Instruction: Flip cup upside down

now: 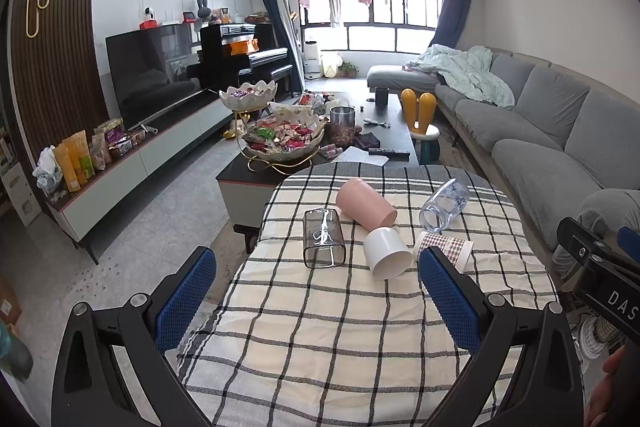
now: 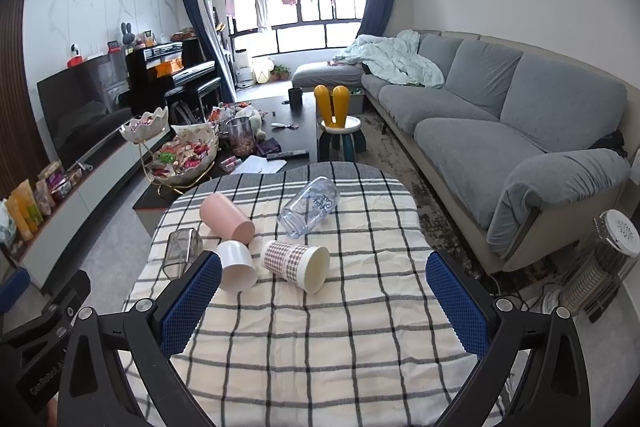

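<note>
Several cups lie on their sides on a checked tablecloth: a pink cup, a white cup, a checked paper cup, a clear smoky square cup and a clear printed cup. My left gripper is open and empty, short of the cups. My right gripper is open and empty, just short of the paper cup.
A dark coffee table with snack bowls stands beyond the small table. A grey sofa runs along the right. A TV unit is on the left. A heater stands at the right on the floor.
</note>
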The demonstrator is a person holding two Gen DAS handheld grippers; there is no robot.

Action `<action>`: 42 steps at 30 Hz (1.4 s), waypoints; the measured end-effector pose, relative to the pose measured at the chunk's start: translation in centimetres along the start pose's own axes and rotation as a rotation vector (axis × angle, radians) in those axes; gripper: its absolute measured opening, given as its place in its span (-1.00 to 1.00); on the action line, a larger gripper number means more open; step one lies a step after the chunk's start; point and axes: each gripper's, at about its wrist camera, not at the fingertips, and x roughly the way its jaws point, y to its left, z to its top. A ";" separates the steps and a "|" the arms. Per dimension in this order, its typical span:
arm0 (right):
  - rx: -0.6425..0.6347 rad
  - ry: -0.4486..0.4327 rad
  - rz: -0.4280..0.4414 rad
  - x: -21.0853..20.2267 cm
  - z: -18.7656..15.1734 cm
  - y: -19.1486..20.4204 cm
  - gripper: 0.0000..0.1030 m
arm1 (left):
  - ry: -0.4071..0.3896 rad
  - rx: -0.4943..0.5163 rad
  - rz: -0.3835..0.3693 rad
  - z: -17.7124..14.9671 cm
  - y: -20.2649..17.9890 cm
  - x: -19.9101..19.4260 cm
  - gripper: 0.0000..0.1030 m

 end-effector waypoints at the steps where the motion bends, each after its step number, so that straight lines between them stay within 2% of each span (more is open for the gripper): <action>1: 0.001 0.000 0.000 0.0 0.0 0.0 0.99 | 0.000 0.000 0.001 0.0 0.0 0.0 1.00; 42: 0.000 0.015 -0.001 0.3 -0.5 0.1 0.99 | 0.012 -0.002 -0.005 -0.5 0.4 0.3 1.00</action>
